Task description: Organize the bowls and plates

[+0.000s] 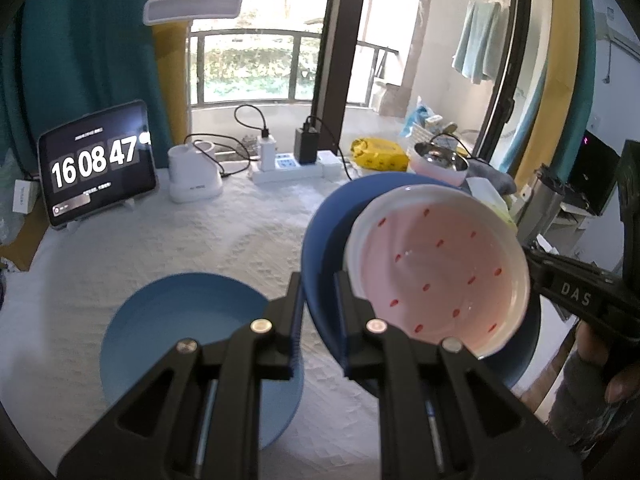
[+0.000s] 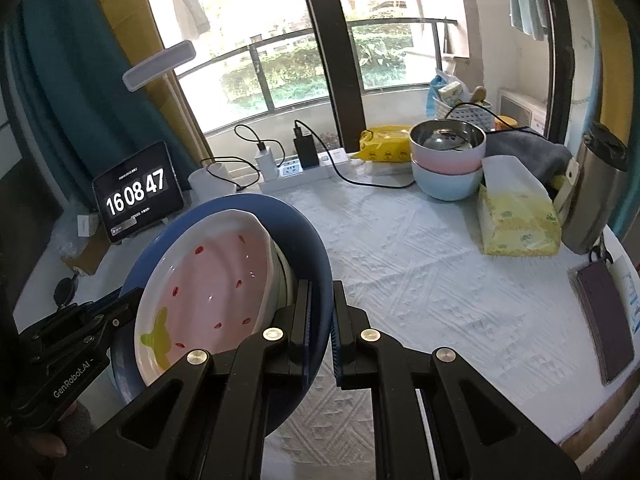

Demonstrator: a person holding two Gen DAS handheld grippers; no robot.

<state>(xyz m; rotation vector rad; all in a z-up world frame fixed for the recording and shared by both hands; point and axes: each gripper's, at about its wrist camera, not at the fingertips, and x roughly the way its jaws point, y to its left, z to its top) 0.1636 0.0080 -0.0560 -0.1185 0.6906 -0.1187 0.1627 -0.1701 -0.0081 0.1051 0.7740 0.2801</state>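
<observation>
Teamwork carried it: left gripper (image 1: 318, 320) and right gripper (image 2: 320, 328) each clamped tight on opposite rims of the dark blue plate (image 1: 320, 240), held tilted above the tablecloth (image 1: 240, 240) so the pink strawberry dish (image 1: 440, 268) stayed cradled on it, clear of the light blue plate (image 1: 180, 320).

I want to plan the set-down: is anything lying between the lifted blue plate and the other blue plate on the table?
Nothing visible does. The lifted blue plate, carrying the pink dish, hangs right of the resting blue plate; only bare tablecloth separates them.
</observation>
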